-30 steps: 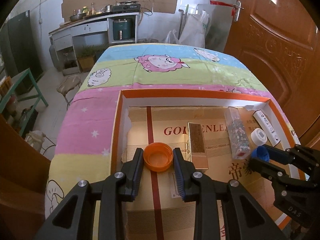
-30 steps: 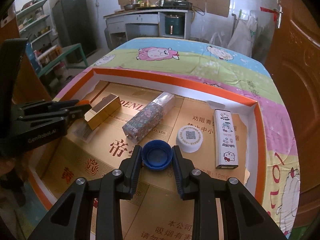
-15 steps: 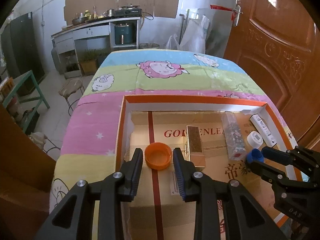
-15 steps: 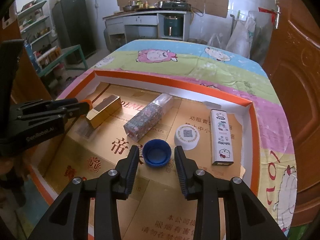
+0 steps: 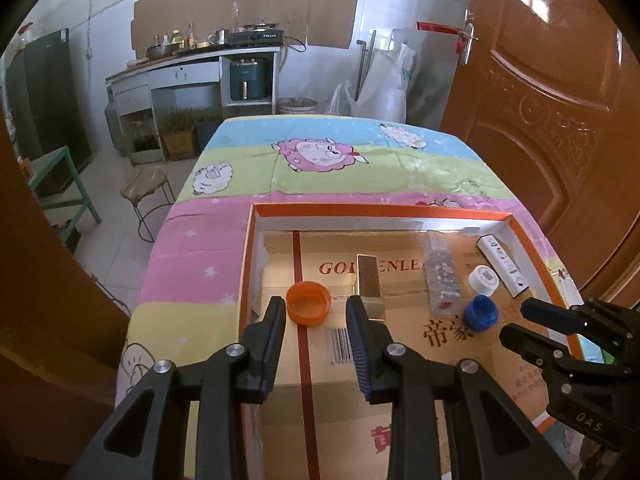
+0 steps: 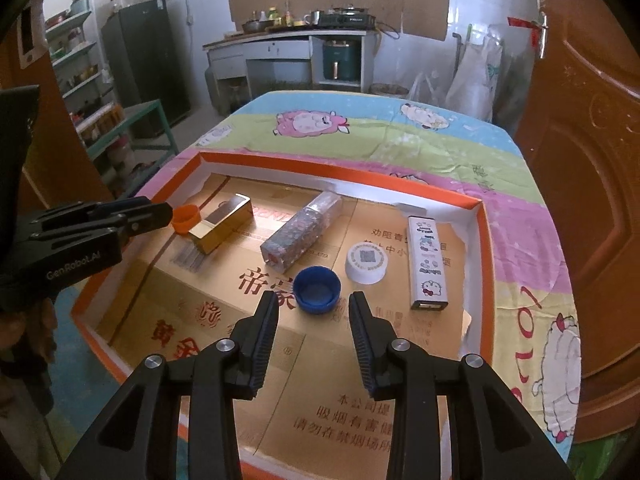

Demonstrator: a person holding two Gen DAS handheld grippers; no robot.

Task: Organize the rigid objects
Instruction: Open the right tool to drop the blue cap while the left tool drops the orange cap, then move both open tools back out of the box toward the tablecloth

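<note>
An orange cap lies open side up on the cardboard floor of the orange-rimmed tray. My left gripper is open and empty, just behind the cap. A blue cap lies on the cardboard in front of my right gripper, which is open and empty. In the tray lie a gold box, a speckled long box, a white cap and a white cartoon box. The orange cap also shows in the right wrist view.
The tray sits on a table with a cartoon sheep cloth. A brown door stands at the right. A stool and a green table stand on the floor at the left.
Both grippers opened and let go of their caps, then drew back and up. The orange and blue caps now lie on the cardboard.
</note>
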